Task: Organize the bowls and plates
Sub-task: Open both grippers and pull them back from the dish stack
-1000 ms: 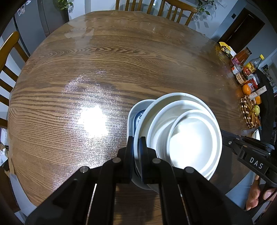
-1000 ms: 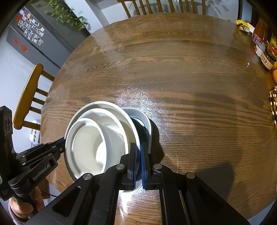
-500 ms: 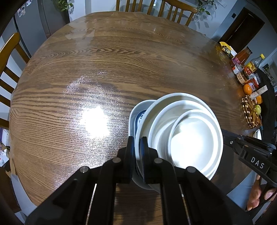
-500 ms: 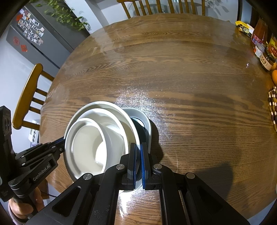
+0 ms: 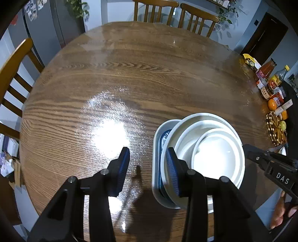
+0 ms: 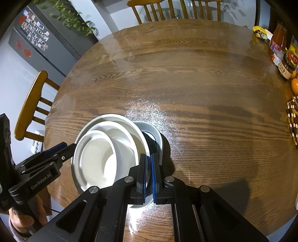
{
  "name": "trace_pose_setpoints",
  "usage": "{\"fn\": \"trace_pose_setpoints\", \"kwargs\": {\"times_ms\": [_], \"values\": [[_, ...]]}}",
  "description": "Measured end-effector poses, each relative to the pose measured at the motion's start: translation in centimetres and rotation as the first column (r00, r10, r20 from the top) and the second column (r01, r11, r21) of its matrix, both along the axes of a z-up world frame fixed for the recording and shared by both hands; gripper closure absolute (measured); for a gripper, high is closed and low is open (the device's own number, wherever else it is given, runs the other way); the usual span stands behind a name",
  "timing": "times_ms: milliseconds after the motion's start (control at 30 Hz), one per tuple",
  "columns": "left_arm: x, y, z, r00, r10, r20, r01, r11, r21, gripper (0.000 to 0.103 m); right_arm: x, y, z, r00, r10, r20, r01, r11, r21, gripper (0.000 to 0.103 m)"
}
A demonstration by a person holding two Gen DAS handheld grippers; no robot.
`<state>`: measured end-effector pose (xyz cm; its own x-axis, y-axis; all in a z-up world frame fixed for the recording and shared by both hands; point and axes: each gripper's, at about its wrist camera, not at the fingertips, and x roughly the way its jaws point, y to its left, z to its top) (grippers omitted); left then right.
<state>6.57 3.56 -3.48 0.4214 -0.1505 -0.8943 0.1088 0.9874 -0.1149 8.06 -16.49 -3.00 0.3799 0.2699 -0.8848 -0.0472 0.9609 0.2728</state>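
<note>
Nested white bowls (image 5: pixel 214 158) sit in a large white plate (image 5: pixel 204 119), which rests in an oval white dish (image 5: pixel 156 149) with a blue inside, on the wooden table (image 5: pixel 130 74). My left gripper (image 5: pixel 148 167) is opening. The dish's left edge lies between its jaws, the left pad stands well clear over bare table, and the right finger lies over the plate's rim. My right gripper (image 6: pixel 149 176) is shut on the right rim of the large white plate (image 6: pixel 111 118), beside the bowls (image 6: pixel 98 158) and the dish (image 6: pixel 158 135).
Jars and bottles (image 5: pixel 268 83), oranges (image 5: pixel 272 104) and a beaded trivet (image 5: pixel 275 130) crowd the table's right edge. Wooden chairs stand at the left (image 5: pixel 14 65) and far side (image 5: pixel 154 9). A grey fridge (image 6: pixel 37 37) is at the back left.
My left gripper's jaws, clamped on the stack's left rim before, have spread apart, with the left finger swung out over the table. The right gripper and the stack have not moved.
</note>
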Motion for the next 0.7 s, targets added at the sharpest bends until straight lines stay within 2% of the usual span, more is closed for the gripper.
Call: {"fn": "trace_pose_setpoints", "kwargs": {"times_ms": [133, 300, 367, 400, 467, 533, 567, 700], "values": [[-0.7, 0.0, 0.6, 0.999, -0.004, 0.039, 0.004, 1.000, 0.012, 0.061, -0.7, 0.1, 0.9, 1.000, 0.002, 0.029, -0.001, 1.000, -0.008, 0.098], [-2.2, 0.4, 1.8, 0.994, -0.007, 0.109, 0.005, 1.000, 0.019, 0.037, -2.6, 0.8, 2.4, 0.994, 0.011, 0.106, -0.006, 0.999, -0.052, 0.098], [-3.0, 0.5, 2.2, 0.991, -0.011, 0.136, 0.008, 1.000, 0.022, 0.034, -3.5, 1.0, 2.4, 0.992, 0.013, 0.126, -0.004, 0.998, -0.066, 0.095], [-3.3, 0.7, 2.3, 0.989, -0.012, 0.147, 0.009, 1.000, 0.022, 0.031, -4.0, 1.1, 2.4, 0.990, 0.012, 0.139, -0.001, 0.997, -0.072, 0.092], [-3.8, 1.0, 2.5, 0.988, -0.014, 0.155, 0.013, 1.000, 0.011, 0.026, -4.8, 1.1, 2.3, 0.988, 0.006, 0.155, 0.006, 0.997, -0.076, 0.068], [-4.4, 1.1, 2.7, 0.985, -0.014, 0.173, 0.014, 1.000, 0.002, 0.025, -5.6, 1.0, 2.4, 0.985, -0.009, 0.174, 0.020, 0.998, -0.064, 0.052], [-4.6, 0.9, 2.7, 0.983, -0.018, 0.182, 0.016, 1.000, 0.009, 0.024, -6.0, 1.1, 2.4, 0.983, -0.016, 0.184, 0.028, 0.997, -0.065, 0.047], [-5.8, 0.4, 3.1, 0.976, -0.030, 0.216, 0.024, 0.999, 0.032, 0.018, -7.7, 1.3, 2.8, 0.976, -0.003, 0.220, 0.016, 0.998, -0.057, 0.036]]}}
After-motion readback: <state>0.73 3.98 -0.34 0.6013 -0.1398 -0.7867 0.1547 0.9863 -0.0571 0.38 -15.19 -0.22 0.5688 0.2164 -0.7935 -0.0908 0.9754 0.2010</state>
